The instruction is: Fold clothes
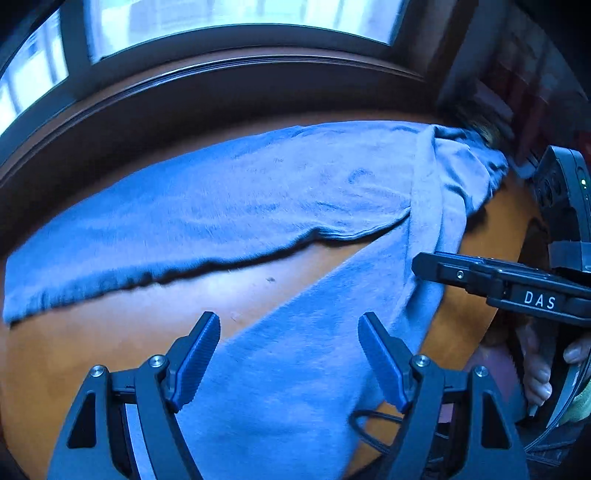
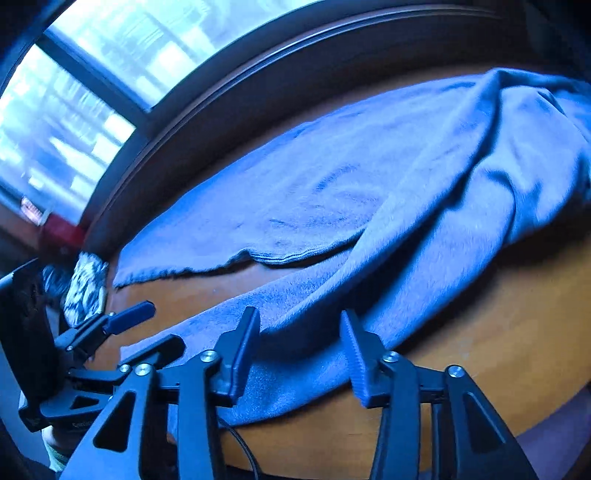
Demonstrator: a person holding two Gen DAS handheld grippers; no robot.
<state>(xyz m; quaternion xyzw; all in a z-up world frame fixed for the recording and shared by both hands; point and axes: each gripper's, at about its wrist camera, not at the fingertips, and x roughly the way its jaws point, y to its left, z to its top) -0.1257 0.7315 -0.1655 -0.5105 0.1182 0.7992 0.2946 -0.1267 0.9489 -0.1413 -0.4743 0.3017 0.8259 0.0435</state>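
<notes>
partly blurred blue garment (image 1: pixel 258 195); far end cut off.

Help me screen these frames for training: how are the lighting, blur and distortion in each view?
Left wrist view: bright window backlight, blue cast, shirt hem smeared by motion blur, fisheye bends the sill. Right wrist view: window blown out, table edge curved, shirt slightly soft.
</notes>
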